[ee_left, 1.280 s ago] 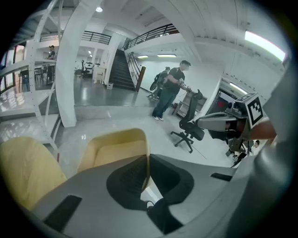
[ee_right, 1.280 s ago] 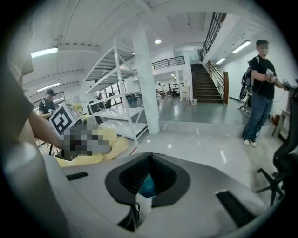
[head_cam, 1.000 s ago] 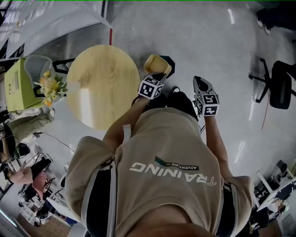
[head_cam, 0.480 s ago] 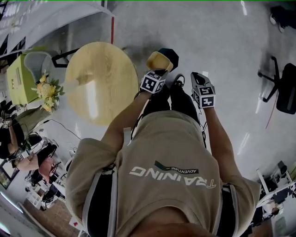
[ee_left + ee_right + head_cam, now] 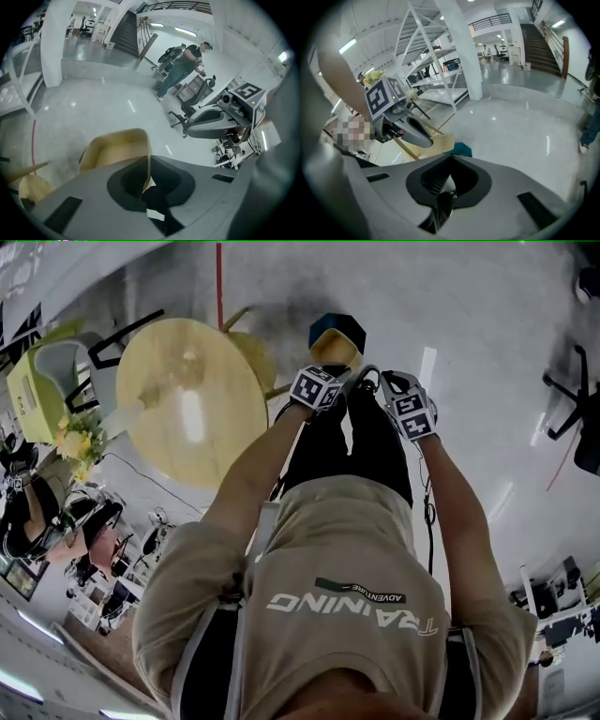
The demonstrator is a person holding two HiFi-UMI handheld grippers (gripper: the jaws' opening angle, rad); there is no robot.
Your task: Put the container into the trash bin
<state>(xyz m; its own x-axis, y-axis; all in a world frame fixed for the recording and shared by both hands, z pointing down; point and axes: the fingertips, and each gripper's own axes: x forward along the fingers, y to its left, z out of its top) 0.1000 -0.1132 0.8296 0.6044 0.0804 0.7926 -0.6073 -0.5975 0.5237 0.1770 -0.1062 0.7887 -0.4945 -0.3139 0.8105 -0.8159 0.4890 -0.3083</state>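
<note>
Tan container (image 5: 115, 149) pinched by its wall in left gripper (image 5: 146, 183) fingers, held right at teal trash bin (image 5: 337, 329), not yet let go. Right gripper (image 5: 440, 200) fingers pressed together, nothing btwn. To do: release into bin.

Arms forward, left gripper (image 5: 328, 367) jaws on container (image 5: 117, 147), right gripper (image 5: 380, 381) jaws together.

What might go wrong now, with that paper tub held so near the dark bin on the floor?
The left gripper pinches only one thin wall of the container, so it may swing or slip out early. The trash bin looks small next to the container, so a release slightly off-centre could catch the rim and land on the floor. The right gripper, shut and empty, is close by and might bump it.
</note>
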